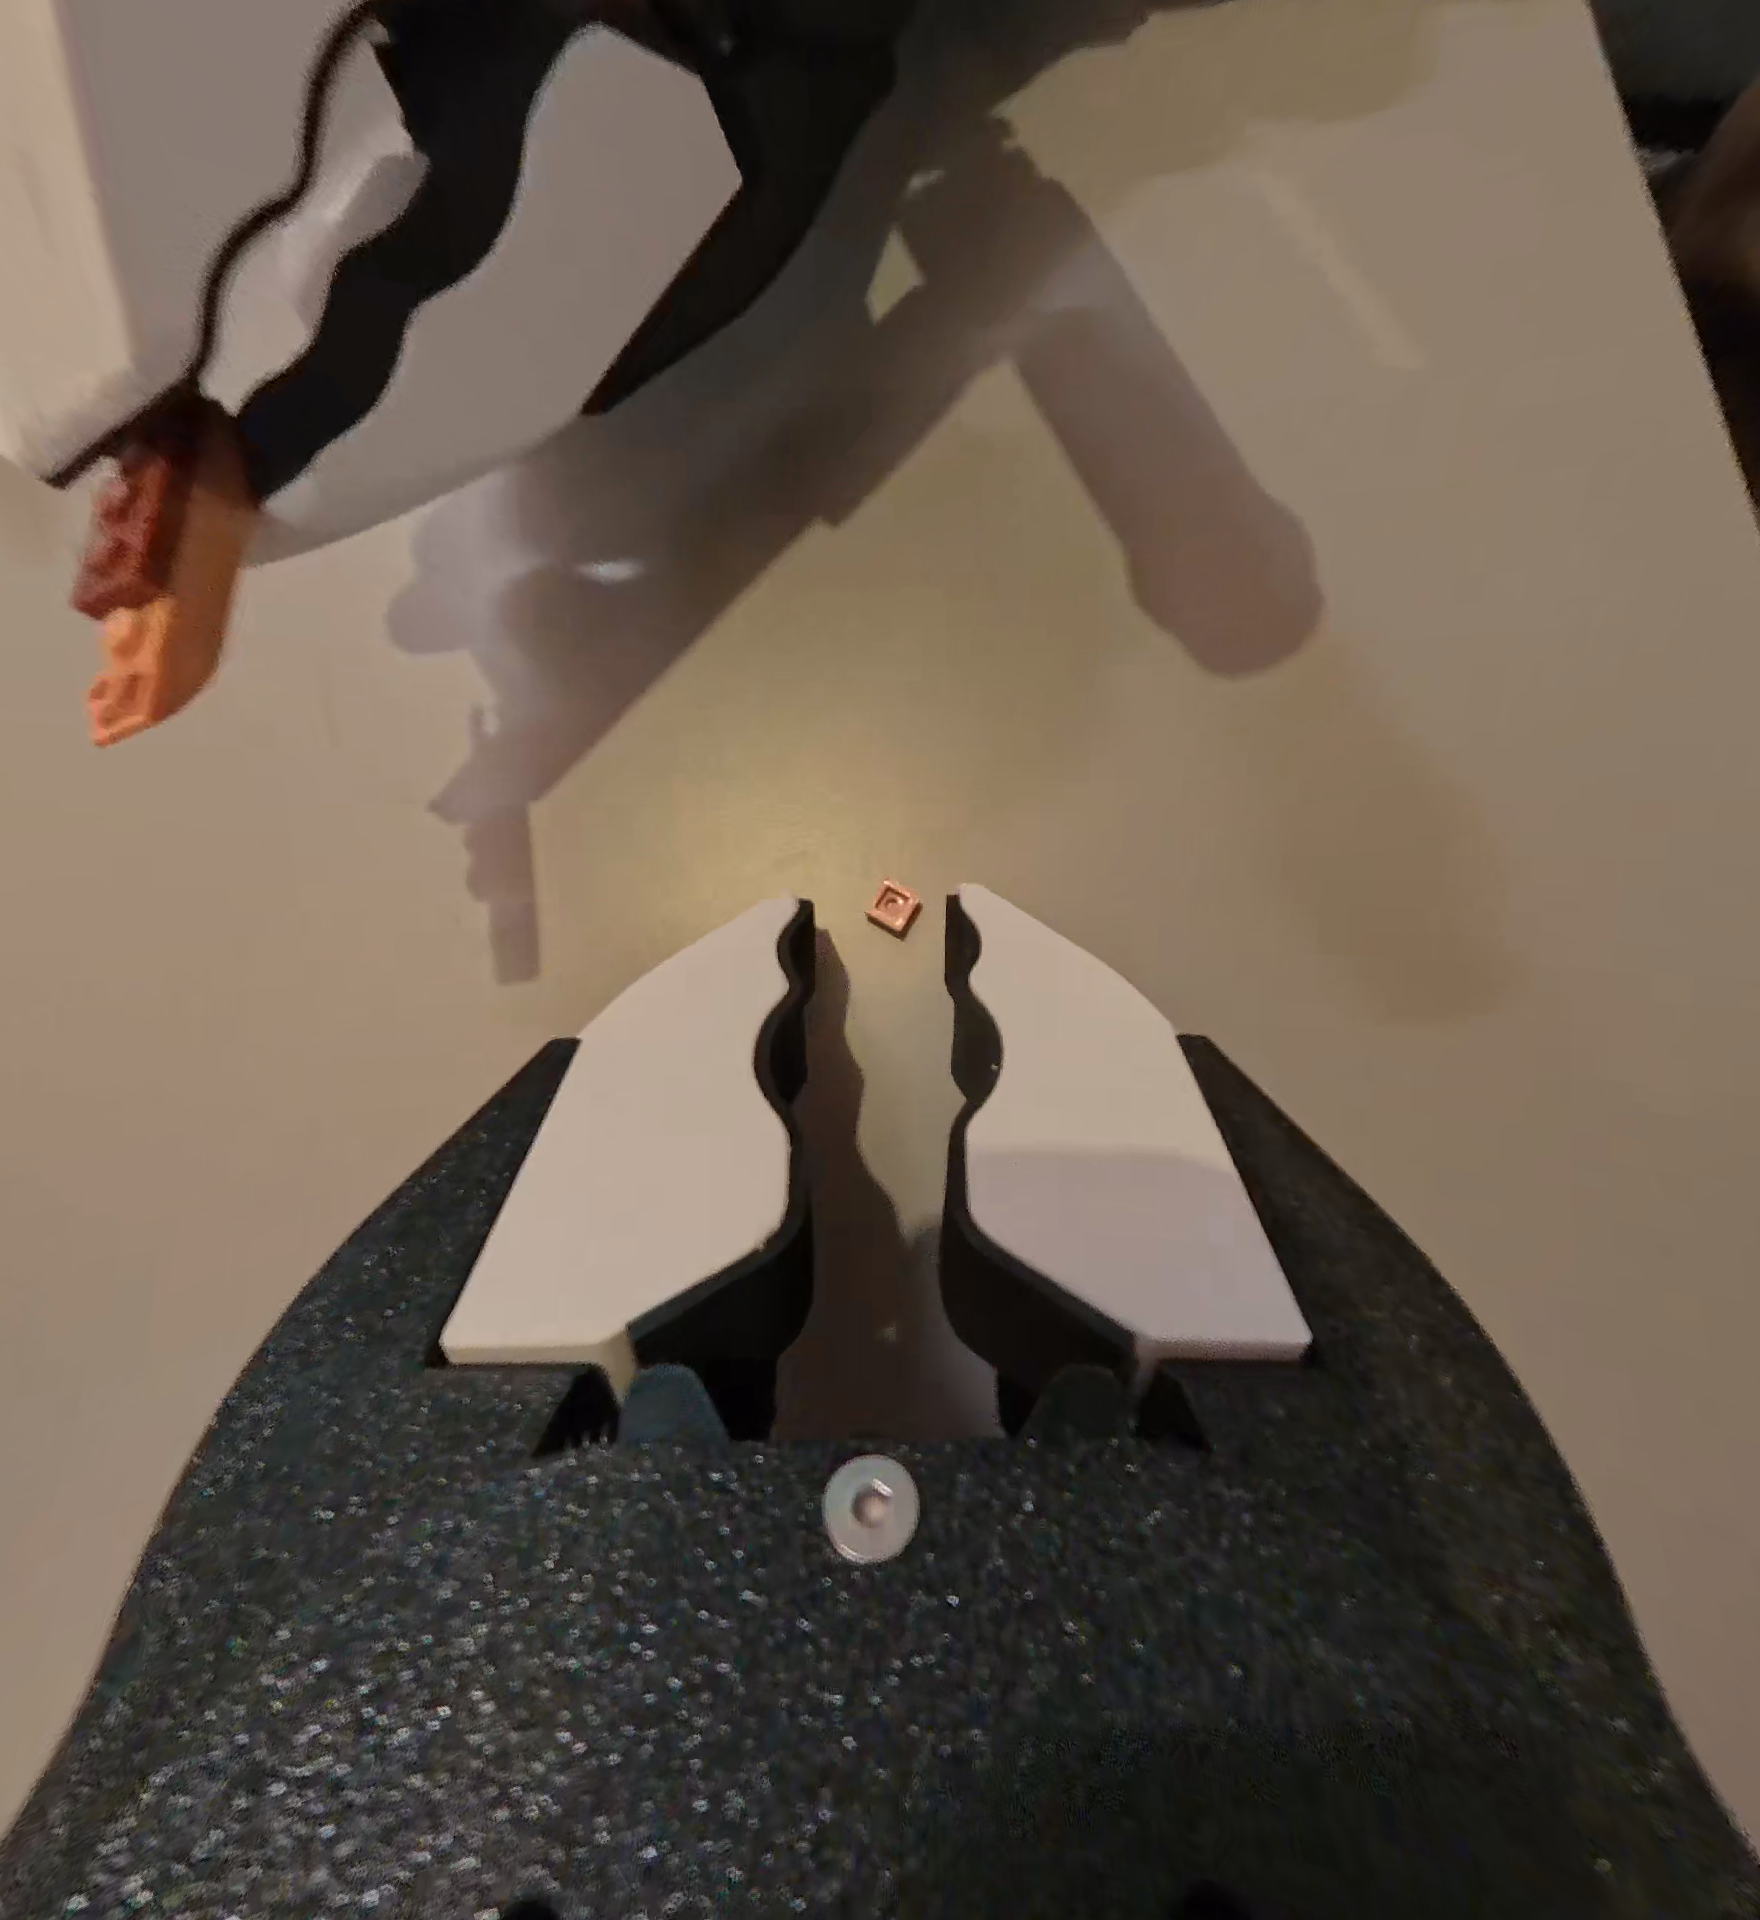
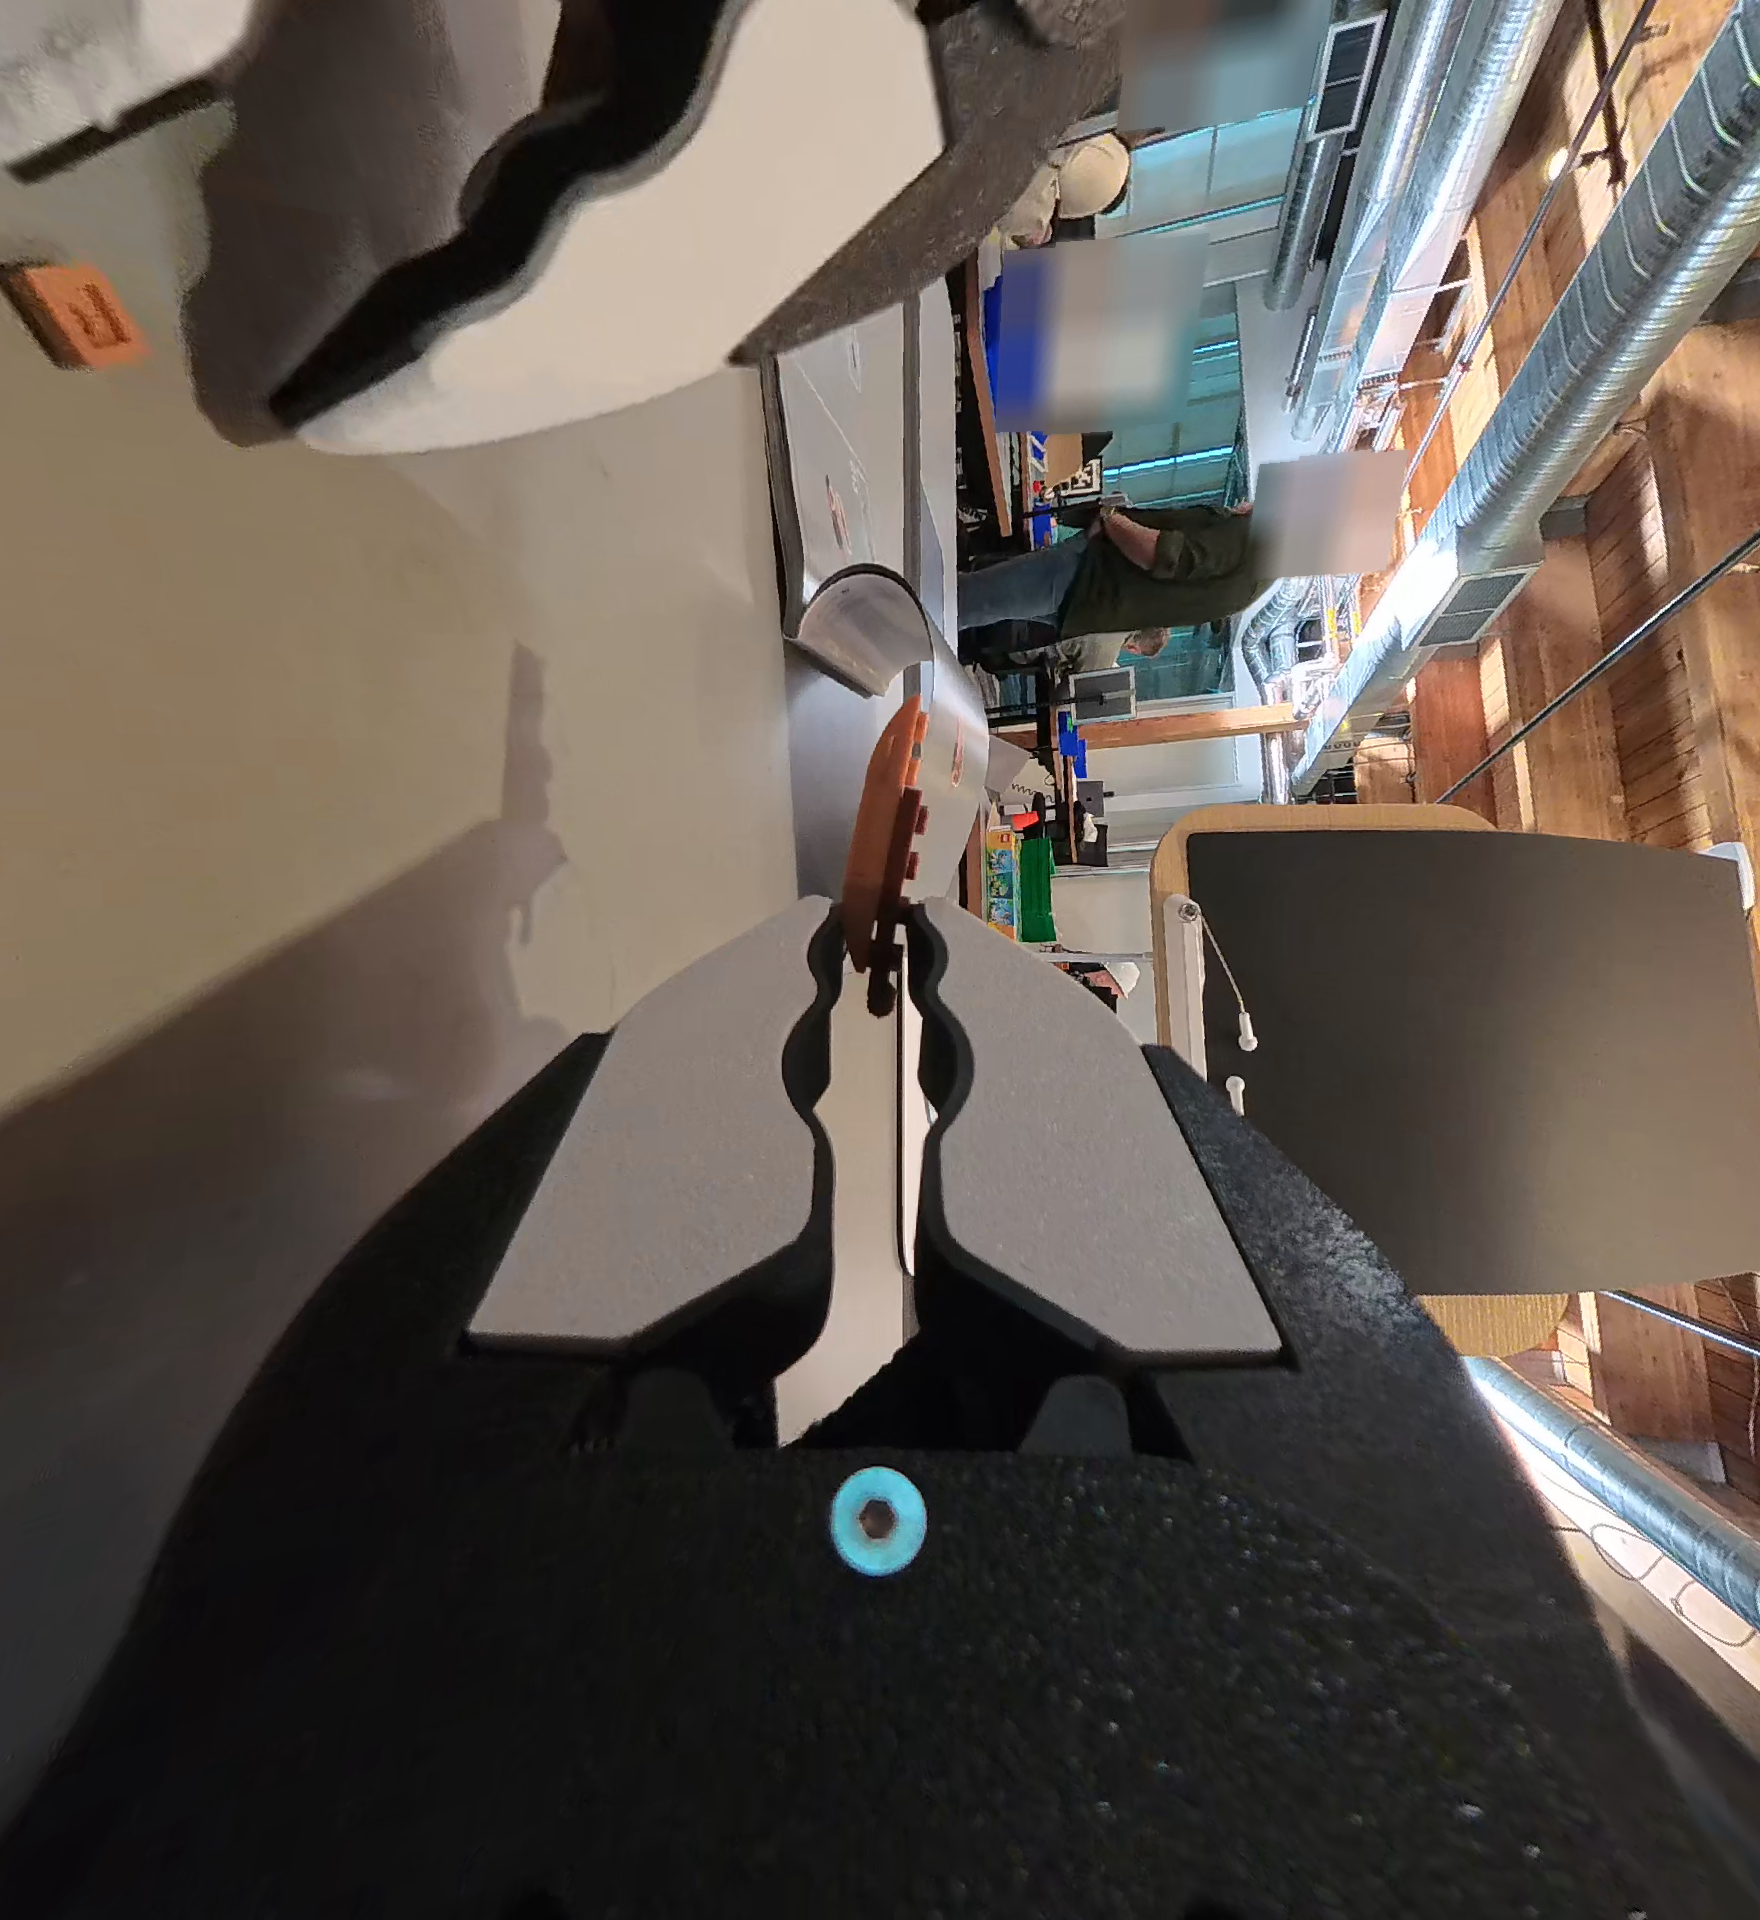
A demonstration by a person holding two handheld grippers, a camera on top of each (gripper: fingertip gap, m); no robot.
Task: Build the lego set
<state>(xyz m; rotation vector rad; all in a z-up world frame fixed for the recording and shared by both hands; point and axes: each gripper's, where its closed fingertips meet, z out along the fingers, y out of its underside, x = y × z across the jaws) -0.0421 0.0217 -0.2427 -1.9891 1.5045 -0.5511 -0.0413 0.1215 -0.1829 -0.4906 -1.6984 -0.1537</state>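
Note:
A small orange square plate [image 1: 894,914] lies flat on the white table [image 1: 232,1039], just beyond and between my left gripper's fingertips. My left gripper [image 1: 878,902] is open and empty, low over the table. My right gripper [image 1: 164,447] shows at the upper left, shut on a dark red and orange Lego assembly [image 1: 154,592] held in the air. In the right wrist view my right gripper [image 2: 878,914] clamps that assembly [image 2: 881,831] edge-on. The left gripper [image 2: 252,410] and the small plate [image 2: 76,312] show at the upper left there.
An open instruction booklet [image 2: 855,613] with curled pages lies near the table's far edge. A black chair back [image 2: 1478,1039] stands past the table. A person [image 2: 1146,571] stands far off in the room. The table's right edge [image 1: 1686,520] runs close by. About 11 cm separates my left fingertips from my right.

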